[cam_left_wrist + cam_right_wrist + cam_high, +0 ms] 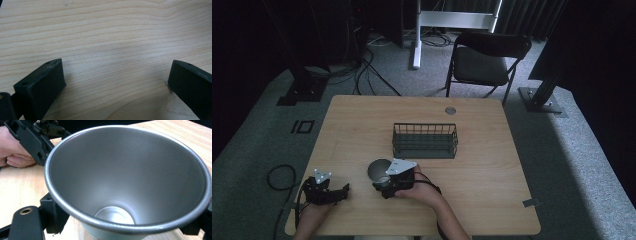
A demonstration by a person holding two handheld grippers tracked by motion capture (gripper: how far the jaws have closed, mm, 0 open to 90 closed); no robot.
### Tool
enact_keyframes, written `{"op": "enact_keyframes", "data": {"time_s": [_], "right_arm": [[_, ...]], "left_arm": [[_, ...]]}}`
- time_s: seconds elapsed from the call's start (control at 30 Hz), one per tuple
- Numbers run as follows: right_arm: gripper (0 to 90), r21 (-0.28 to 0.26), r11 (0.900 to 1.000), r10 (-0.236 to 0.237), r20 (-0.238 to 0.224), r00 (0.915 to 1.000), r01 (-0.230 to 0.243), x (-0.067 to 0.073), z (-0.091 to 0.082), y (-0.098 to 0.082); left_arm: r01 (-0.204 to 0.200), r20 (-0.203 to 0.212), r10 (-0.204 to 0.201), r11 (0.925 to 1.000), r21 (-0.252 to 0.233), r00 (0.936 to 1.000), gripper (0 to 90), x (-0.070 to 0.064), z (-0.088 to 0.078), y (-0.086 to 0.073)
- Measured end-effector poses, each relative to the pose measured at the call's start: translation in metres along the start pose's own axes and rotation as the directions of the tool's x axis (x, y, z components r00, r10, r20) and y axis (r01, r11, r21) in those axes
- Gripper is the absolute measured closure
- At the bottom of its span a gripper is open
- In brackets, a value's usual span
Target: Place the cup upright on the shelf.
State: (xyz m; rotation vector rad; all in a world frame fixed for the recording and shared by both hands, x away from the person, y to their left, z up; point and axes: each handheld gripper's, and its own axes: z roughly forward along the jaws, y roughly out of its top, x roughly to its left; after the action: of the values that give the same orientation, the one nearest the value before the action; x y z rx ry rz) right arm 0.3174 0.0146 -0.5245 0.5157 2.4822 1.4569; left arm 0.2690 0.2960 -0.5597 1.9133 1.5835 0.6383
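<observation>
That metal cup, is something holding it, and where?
Yes: the right hand-held gripper clasps the metal cup around its lower outer wall. The left hand-held gripper holds nothing.

- My left matte black two-jaw gripper point(346, 189) carries a grey three-cornered plate point(322, 176) dotted with small screws.
- My right matte black two-jaw gripper point(380, 186) wears a matching grey plate point(401, 166).
- Black cables trail from both.
- My blocky jaws have small holes.
</observation>
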Motion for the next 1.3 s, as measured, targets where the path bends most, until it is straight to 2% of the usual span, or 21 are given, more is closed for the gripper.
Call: {"op": "enact_keyframes", "data": {"time_s": [0.2,0.43,0.6,0.73,0.97,1.3], "right_arm": [[15.6,-0.019,1.0,0.018,-0.033,0.9993,-0.019,0.004,-0.002,0.008],[15.6,-0.054,0.998,0.045,-0.023,0.9987,-0.046,0.002,-0.012,0.021],[15.6,-0.06,0.998,0.03,-0.022,0.9993,-0.031,0.001,-0.018,0.029],[15.7,-0.082,0.996,0.041,-0.026,0.9988,-0.043,-0.002,-0.024,0.037],[15.7,-0.097,0.995,0.034,0.019,0.9992,-0.032,-0.008,-0.037,0.05],[15.7,-0.155,0.987,0.054,0.089,0.9946,-0.04,-0.019,-0.058,0.07]], "left_arm": [[0.001,0.0,-0.001,1.0,-0.001,1.0,1.4,0.0,0.0,0.0],[0.0,-0.001,0.0,1.0,-0.001,1.0,1.4,0.0,0.0,0.0],[0.002,0.001,-0.002,1.0,-0.001,1.0,1.4,0.0,0.0,0.0],[-0.002,-0.001,0.002,1.0,-0.001,1.0,1.4,0.0,0.0,0.0],[0.001,0.0,-0.001,1.0,-0.001,1.0,1.4,0.0,0.0,0.0],[0.001,0.0,-0.001,1.0,0.0,1.0,1.4,0.0,0.0,0.0]]}}
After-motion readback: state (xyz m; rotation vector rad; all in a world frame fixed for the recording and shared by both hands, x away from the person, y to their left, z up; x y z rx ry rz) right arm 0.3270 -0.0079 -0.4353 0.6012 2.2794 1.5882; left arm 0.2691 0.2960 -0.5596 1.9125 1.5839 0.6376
